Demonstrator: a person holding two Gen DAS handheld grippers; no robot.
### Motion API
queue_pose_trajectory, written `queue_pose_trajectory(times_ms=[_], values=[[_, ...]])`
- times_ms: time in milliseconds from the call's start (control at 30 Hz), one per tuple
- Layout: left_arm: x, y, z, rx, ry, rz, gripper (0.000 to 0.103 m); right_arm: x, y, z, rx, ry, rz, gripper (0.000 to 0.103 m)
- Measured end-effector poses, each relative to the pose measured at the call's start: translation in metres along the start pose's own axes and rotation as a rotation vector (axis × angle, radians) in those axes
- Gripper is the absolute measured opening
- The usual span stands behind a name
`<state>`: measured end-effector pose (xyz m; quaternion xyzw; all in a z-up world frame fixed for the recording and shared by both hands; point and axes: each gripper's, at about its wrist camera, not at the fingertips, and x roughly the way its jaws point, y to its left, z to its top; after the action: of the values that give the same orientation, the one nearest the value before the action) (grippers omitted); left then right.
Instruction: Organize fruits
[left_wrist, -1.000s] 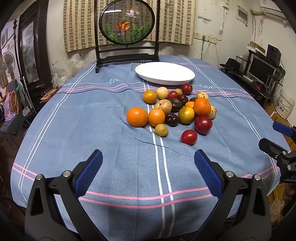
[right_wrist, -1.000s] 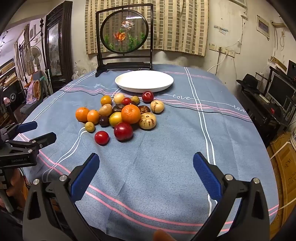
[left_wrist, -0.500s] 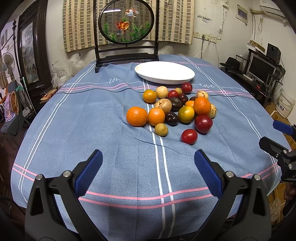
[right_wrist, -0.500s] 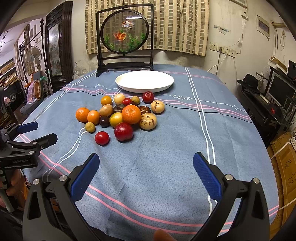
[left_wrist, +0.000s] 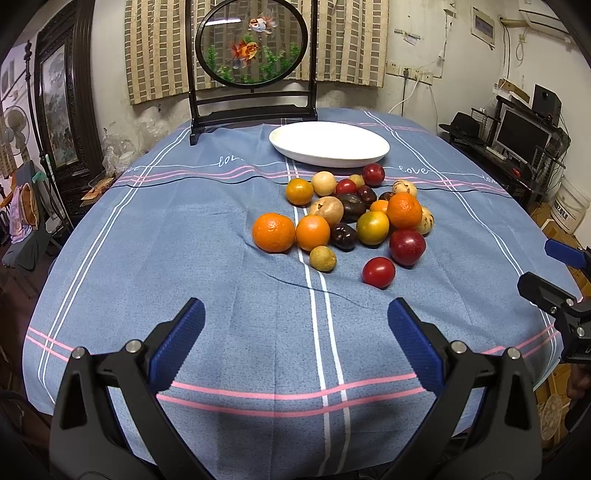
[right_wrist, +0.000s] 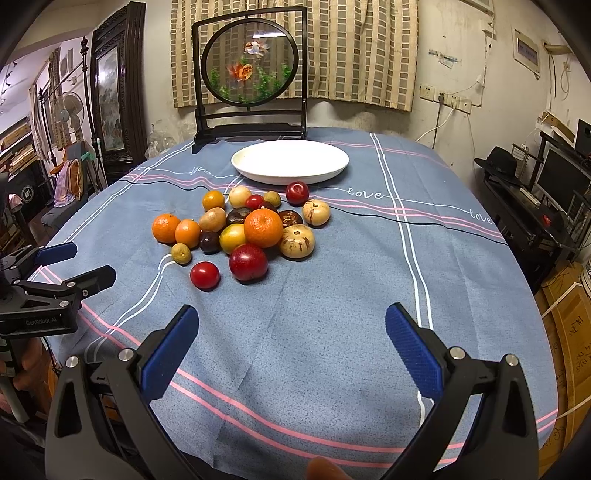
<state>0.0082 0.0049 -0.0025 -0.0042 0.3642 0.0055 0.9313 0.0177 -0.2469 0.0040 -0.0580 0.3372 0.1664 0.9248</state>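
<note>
Blue-padded and spread wide, the left gripper (left_wrist: 295, 332) and right gripper (right_wrist: 291, 332) hover empty over the near edge of the cloth-covered worktop (left_wrist: 184, 266). Farther out, the fruits (left_wrist: 351, 221) sit heaped mid-worktop. Beyond them lies a white plate (left_wrist: 328, 144), bare.

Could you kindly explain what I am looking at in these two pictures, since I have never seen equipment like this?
There is no robot here: a person holds a two-finger clamp in each hand, and each carries a wide-angle camera looking along its fingers. One picture is from the left hand-held gripper, the other from the right hand-held gripper. Both are open and hold nothing. Ahead lies a blue striped tablecloth with a heap of loose fruits, such as an orange and a small red fruit. Behind the heap sits an empty white plate, beyond it a round goldfish screen.
</note>
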Motion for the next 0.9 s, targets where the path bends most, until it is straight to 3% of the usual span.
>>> queue_pose_trajectory(times_ms=[900], values=[[0.0078, 0.0047, -0.0014, -0.006, 0.023, 0.002, 0.101, 0.0071, 0.0008, 0.0023, 0.001, 0.012, 0.006, 0.102]])
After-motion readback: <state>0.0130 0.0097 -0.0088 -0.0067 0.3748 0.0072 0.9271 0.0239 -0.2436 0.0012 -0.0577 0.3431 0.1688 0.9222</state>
